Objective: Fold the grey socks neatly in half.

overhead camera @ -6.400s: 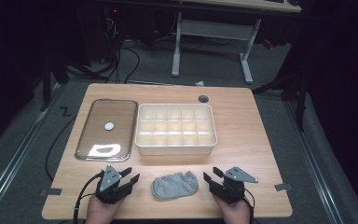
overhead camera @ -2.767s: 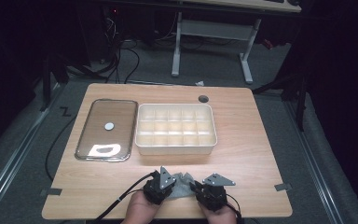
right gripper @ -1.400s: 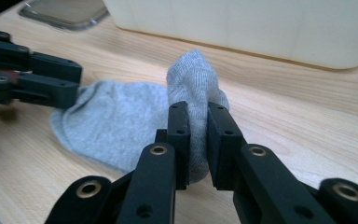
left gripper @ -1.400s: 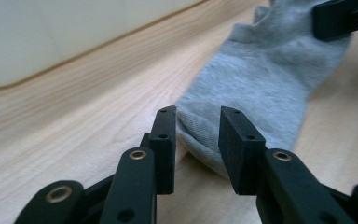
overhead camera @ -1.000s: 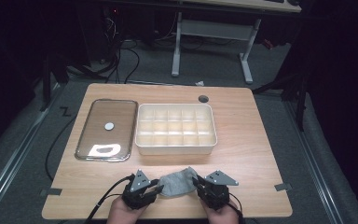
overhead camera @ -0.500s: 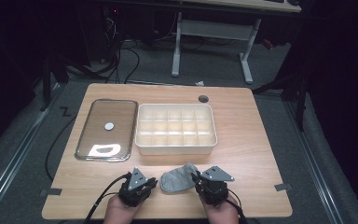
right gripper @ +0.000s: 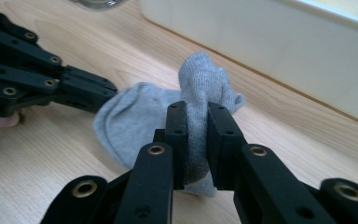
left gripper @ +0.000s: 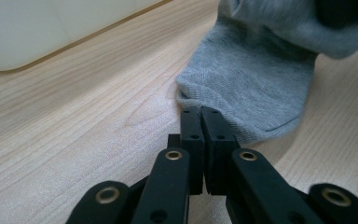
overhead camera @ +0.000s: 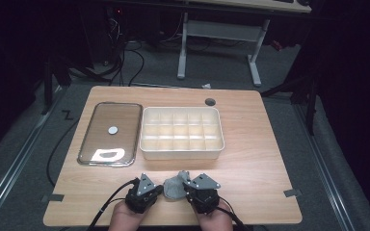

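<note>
The grey sock (overhead camera: 173,188) lies bunched near the middle of the desk's (overhead camera: 260,159) front edge, between the two tools. The right hand-held gripper (right gripper: 196,116) pinches a raised fold of it, the knit squeezed between the pads and standing up above them. The left hand-held gripper (left gripper: 200,116) has just been closing; its jaws now sit pressed together at the sock's ribbed edge, and whether any cloth is caught between them I cannot tell, though the tips touch the hem.

As a judgement, the work looks early: the sock is gathered and gripped on one side, but it is neither folded flat nor moved anywhere; folding or rolling it and stowing it remain.

Behind the sock, toward the middle of the desk, stands the cream compartment tray (overhead camera: 182,152), its grid of cells all bare as far as the high view shows. Just beside its left wall lies the clear lid (overhead camera: 111,130), flat on the desk, off the tray.
</note>
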`<state>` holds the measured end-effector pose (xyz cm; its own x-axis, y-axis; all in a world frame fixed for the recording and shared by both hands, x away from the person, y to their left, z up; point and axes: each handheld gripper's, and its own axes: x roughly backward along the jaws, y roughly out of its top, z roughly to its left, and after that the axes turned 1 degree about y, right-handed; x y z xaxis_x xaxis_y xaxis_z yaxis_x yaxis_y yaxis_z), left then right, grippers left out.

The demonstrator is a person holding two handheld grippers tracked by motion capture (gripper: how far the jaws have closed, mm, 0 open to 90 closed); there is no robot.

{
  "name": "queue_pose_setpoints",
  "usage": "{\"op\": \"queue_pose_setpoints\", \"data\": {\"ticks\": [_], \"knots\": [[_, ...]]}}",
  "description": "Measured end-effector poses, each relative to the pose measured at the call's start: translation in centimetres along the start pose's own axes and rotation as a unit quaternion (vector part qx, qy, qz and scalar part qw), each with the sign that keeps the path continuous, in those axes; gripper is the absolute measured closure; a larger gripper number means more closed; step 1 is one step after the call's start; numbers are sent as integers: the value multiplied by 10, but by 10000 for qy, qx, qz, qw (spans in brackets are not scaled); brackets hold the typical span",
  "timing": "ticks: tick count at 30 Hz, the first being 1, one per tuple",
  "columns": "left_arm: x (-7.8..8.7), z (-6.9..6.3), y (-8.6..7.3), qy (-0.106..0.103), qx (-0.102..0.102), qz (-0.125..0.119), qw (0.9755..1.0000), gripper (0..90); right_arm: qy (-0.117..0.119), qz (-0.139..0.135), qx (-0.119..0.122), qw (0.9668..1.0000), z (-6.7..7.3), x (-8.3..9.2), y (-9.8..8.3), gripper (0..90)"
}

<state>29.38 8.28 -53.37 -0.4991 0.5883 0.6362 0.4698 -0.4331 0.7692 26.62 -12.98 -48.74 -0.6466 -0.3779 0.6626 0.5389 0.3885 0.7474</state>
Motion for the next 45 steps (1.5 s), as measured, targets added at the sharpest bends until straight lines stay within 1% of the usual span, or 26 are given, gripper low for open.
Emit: {"op": "queue_pose_setpoints", "data": {"ticks": [2,3,4,7,10,11,15,18,21,22,23,24,26,28,29,30,31,32,34,36,37,38,40,45], "knots": [[0,1,0,-16,19,2,10000,882,25,15,56,10000,4,-3,1,807],[0,1,0,-27,24,2,10000,882,73,30,103,9999,10,-8,3,806],[0,1,0,-29,21,-1,10000,882,73,30,103,9999,10,-8,3,806],[0,1,0,-41,19,-7,10000,881,77,91,187,9998,17,-14,4,802],[0,1,0,-49,17,-9,10000,880,64,171,315,9993,23,-22,4,797],[1,1,0,-47,23,-19,10000,878,31,220,392,9990,26,-27,3,794],[1,1,-1,-66,37,-32,10000,875,25,226,439,9988,28,-32,1,788],[1,1,-1,-67,36,-33,10000,874,102,223,428,9988,29,-32,1,772],[1,1,-1,-64,41,-39,10000,872,332,162,437,9984,30,-30,2,720],[1,1,-1,-65,51,-47,10000,871,400,136,399,9983,30,-27,2,705],[1,1,-1,-61,37,-44,10000,869,453,47,364,9983,29,-21,3,691],[1,1,-1,-63,37,-46,10000,869,453,47,364,9983,29,-21,3,691],[1,1,-1,-59,19,-50,10000,868,473,-81,311,9984,27,-12,4,687],[1,1,-1,-61,29,-54,10000,864,413,-226,252,9986,22,-5,6,698],[1,1,-1,-59,32,-66,10000,862,382,-249,223,9987,21,-3,6,713],[1,1,-1,-58,24,-62,10000,862,302,-315,177,9989,17,0,6,742],[1,1,-1,-53,35,-70,10000,861,281,-328,159,9989,16,0,7,764],[2,1,-1,-54,25,-73,10000,860,189,-362,80,9991,11,0,7,808],[2,1,-1,-56,15,-89,9999,859,116,-315,-61,9994,5,-5,7,846],[2,1,-1,-63,7,-100,9999,859,155,-228,-171,9995,2,-12,7,859],[2,0,-1,-71,3,-106,9999,860,157,-185,-187,9995,1,-15,7,858],[2,0,-1,-76,3,-106,9999,861,172,-104,-183,9996,3,-22,7,859],[2,1,-1,-80,9,-114,9999,861,241,-40,-149,9996,7,-27,7,858],[2,0,-1,-86,-8,-94,9999,862,434,-19,-37,9991,20,-27,4,839]]}}
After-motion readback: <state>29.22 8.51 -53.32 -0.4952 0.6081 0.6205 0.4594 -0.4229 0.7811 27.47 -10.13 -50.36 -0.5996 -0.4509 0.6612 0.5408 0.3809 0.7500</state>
